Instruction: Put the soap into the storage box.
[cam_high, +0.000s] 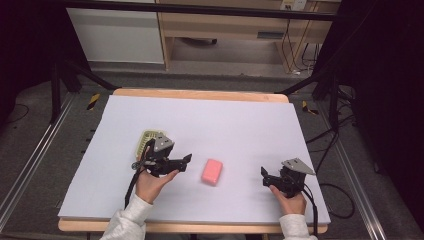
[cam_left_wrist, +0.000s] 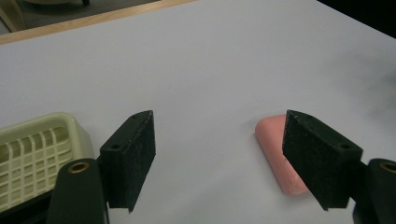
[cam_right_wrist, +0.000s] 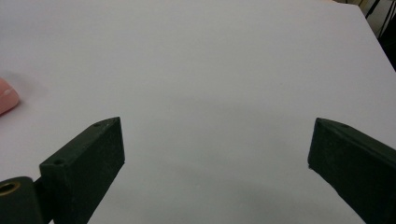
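One pink rounded soap bar (cam_high: 212, 171) lies at three o'clock of my left tongs (cam_high: 182, 164)
Both tongs gape empty; bar's long axis runs twelve-to-six; right tongs (cam_high: 263, 174) sit farther off.

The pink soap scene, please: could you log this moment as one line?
left gripper: open, near pink soap | right gripper: open, empty | soap dish: empty, beside left gripper

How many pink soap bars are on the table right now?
1. The pink soap bar lies on the white table between the two grippers, apart from the soap dish.
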